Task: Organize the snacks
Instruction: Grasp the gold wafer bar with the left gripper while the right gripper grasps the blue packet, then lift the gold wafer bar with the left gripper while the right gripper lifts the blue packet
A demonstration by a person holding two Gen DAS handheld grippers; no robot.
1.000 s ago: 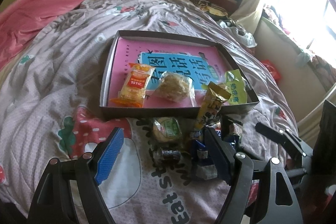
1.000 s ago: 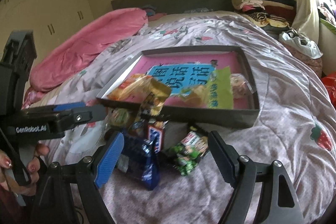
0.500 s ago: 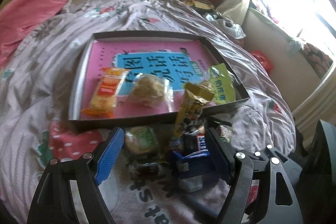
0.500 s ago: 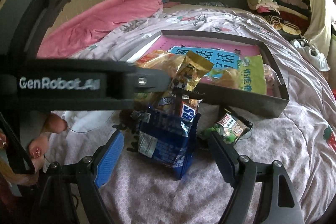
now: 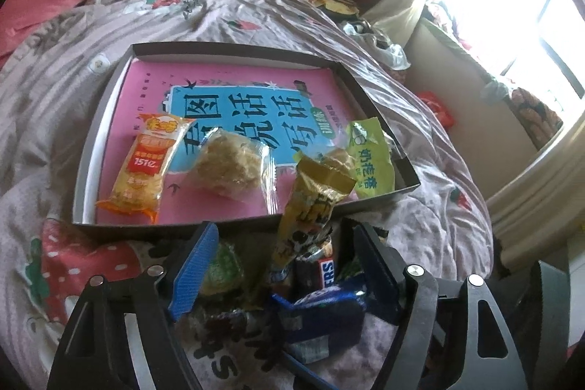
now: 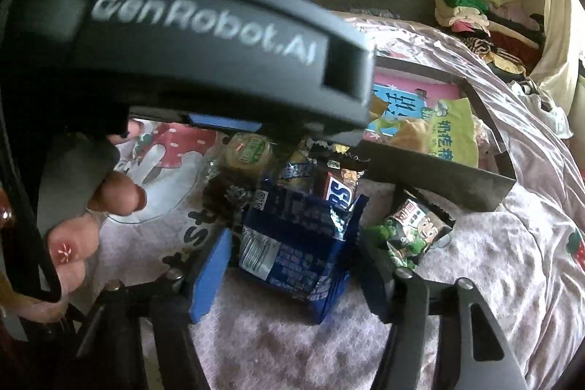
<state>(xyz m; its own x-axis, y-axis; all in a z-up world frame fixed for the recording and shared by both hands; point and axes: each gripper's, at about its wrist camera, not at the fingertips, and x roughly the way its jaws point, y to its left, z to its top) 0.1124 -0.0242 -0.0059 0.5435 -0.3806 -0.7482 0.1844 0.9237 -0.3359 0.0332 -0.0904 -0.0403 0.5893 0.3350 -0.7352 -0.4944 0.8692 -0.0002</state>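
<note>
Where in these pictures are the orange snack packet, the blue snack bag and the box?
orange snack packet (image 5: pixel 148 167): left wrist view, middle of its printed front.
blue snack bag (image 6: pixel 296 251): right wrist view, centre of its face.
box (image 5: pixel 223 48): left wrist view, far rim.

Bed (image 5: pixel 420 200): tray (image 5: pixel 234 227), loose snack pile (image 6: pixel 292 207).

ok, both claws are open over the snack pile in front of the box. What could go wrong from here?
1. The left claw and right claw converge on one pile; the left unit already crosses the right view, so they may collide.
2. The blue bag, Snickers bar and yellow stick pack overlap, so one closure may catch several.
3. The yellow stick pack leans on the box wall and may topple.
</note>
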